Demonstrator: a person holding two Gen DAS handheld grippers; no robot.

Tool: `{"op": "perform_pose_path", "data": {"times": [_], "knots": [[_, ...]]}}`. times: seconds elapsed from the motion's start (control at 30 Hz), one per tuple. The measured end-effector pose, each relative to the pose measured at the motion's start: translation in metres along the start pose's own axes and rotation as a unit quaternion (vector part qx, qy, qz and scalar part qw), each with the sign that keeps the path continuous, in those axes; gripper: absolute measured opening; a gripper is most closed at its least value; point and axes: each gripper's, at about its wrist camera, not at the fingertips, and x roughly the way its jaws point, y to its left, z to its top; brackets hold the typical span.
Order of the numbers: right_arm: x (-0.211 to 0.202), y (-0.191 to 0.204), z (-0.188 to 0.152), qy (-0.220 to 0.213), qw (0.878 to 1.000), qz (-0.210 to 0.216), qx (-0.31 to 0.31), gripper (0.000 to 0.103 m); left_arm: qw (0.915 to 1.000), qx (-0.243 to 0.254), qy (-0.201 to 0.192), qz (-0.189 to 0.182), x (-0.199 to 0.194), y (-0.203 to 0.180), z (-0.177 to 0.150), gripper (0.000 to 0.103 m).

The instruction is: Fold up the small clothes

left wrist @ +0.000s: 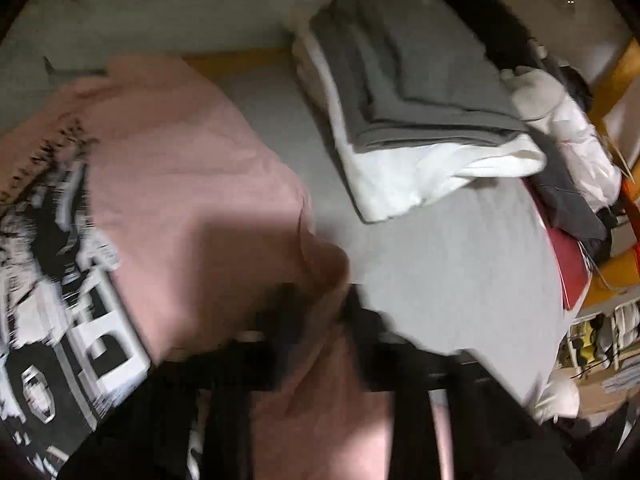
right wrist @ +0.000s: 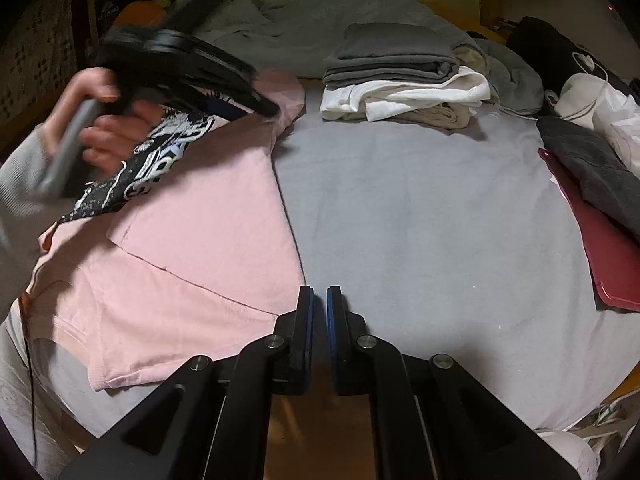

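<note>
A pink T-shirt (right wrist: 192,216) with a black-and-white print (right wrist: 160,160) lies on the grey bed sheet (right wrist: 420,220), its right side folded over. In the left wrist view my left gripper (left wrist: 316,300) is shut on a bunched edge of the pink shirt (left wrist: 192,176) and lifts it; the image is blurred. In the right wrist view the left gripper (right wrist: 272,110) hovers over the shirt's far part. My right gripper (right wrist: 319,300) has its jaws nearly together and empty, over the sheet just right of the shirt's edge.
A stack of folded grey, white and beige clothes (right wrist: 400,76) sits at the far side of the bed. A dark red flat item (right wrist: 600,248) under dark cloth (right wrist: 588,160) lies at the right edge. Loose grey clothes (right wrist: 312,20) lie at the back.
</note>
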Motion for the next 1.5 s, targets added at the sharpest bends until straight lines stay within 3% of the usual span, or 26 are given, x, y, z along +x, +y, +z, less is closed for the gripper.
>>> {"op": "perform_pose_path", "data": {"times": [0.07, 0.37, 0.47, 0.57, 0.73, 0.97, 1.1, 1.2, 1.27, 1.33, 1.37, 1.43, 1.5], "knots": [[-0.004, -0.002, -0.001, -0.004, 1.000, 0.002, 0.005, 0.006, 0.9999, -0.003, -0.002, -0.009, 0.009, -0.001, 0.005, 0.005], [-0.010, -0.009, -0.003, -0.011, 1.000, 0.018, 0.016, 0.006, 0.9986, 0.040, -0.026, 0.025, 0.023, -0.018, 0.016, 0.010], [-0.012, -0.012, -0.002, -0.017, 0.999, 0.018, 0.024, 0.006, 0.9978, 0.031, -0.041, 0.041, 0.013, -0.014, 0.020, 0.022], [-0.015, -0.016, -0.001, -0.027, 0.999, 0.023, 0.035, 0.006, 0.9896, 0.037, -0.106, 0.090, -0.023, -0.012, 0.018, 0.042], [-0.021, -0.018, 0.000, -0.045, 0.998, 0.023, 0.040, 0.006, 0.9780, 0.022, -0.162, 0.130, -0.080, -0.002, 0.000, 0.046], [-0.024, -0.013, 0.001, -0.058, 0.997, 0.029, 0.041, 0.006, 0.9624, 0.005, -0.204, 0.180, -0.136, 0.020, -0.076, 0.047], [-0.025, -0.006, 0.001, -0.065, 0.997, 0.024, 0.027, 0.006, 0.9510, -0.013, -0.252, 0.178, -0.162, 0.029, -0.159, 0.047], [-0.026, -0.005, 0.001, -0.066, 0.997, 0.030, 0.027, 0.006, 0.9357, -0.011, -0.285, 0.207, -0.176, 0.030, -0.238, 0.047], [-0.028, -0.003, 0.001, -0.072, 0.996, 0.035, 0.033, 0.006, 0.9185, 0.001, -0.294, 0.264, -0.174, 0.026, -0.282, 0.047], [-0.030, 0.000, 0.001, -0.079, 0.996, 0.034, 0.031, 0.006, 0.9065, -0.003, -0.308, 0.288, -0.180, 0.024, -0.316, 0.047], [-0.031, 0.003, 0.000, -0.084, 0.996, 0.030, 0.023, 0.006, 0.9020, -0.020, -0.320, 0.290, -0.185, 0.024, -0.330, 0.047], [-0.034, 0.011, -0.001, -0.088, 0.996, 0.023, 0.009, 0.006, 0.9027, -0.054, -0.337, 0.262, -0.194, 0.028, -0.350, 0.047], [-0.038, 0.019, -0.003, -0.092, 0.996, 0.017, -0.004, 0.006, 0.8984, -0.057, -0.347, 0.264, -0.197, 0.025, -0.361, 0.047]]}}
